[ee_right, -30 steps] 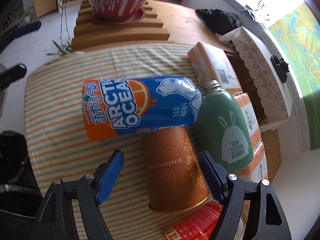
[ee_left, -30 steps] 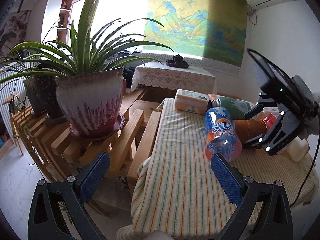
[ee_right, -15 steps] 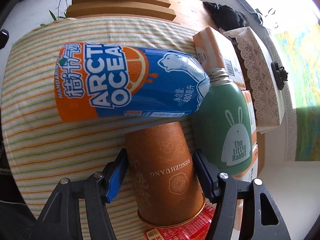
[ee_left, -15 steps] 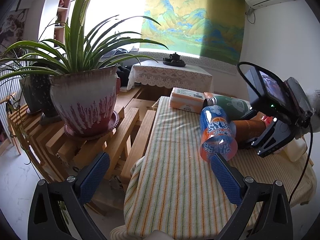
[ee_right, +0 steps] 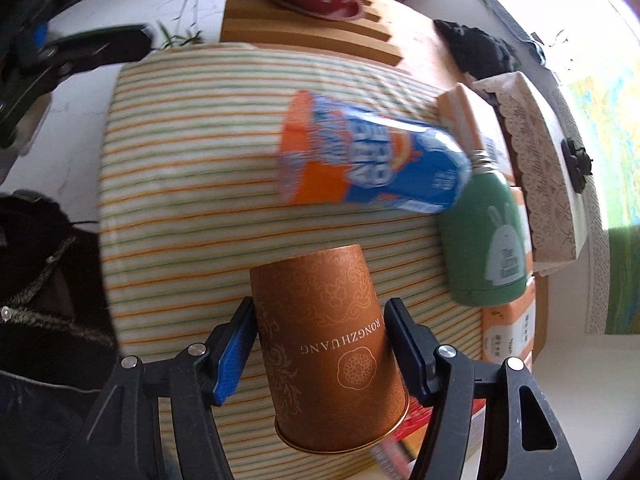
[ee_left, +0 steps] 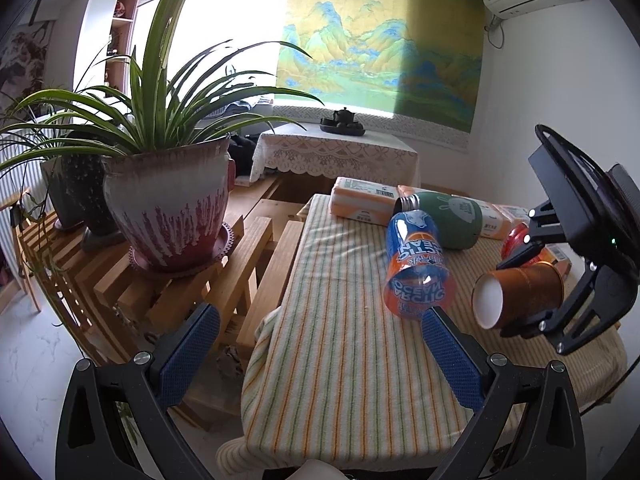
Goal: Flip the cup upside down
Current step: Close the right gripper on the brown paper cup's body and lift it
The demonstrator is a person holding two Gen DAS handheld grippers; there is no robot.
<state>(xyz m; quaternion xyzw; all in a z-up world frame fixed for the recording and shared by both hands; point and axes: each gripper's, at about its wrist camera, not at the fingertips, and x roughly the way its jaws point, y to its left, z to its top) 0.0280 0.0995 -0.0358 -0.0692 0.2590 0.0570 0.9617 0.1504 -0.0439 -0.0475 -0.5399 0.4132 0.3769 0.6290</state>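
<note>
The brown paper cup with gold pattern is held on its side by my right gripper, whose jaws are shut on its wall. It hangs above the striped tablecloth. In the left wrist view the cup shows its white base pointing left, with my right gripper clamped on it. My left gripper is open and empty, low over the table's near left edge, well apart from the cup.
A blue-orange can and a green flask lie on the cloth, with orange packets behind. A red packet lies under the cup. A potted plant stands on a wooden bench to the left.
My right gripper closed on the cup and lifted it off the cloth, away from the can and flask. The can has rolled slightly. My left gripper drew back a little.
</note>
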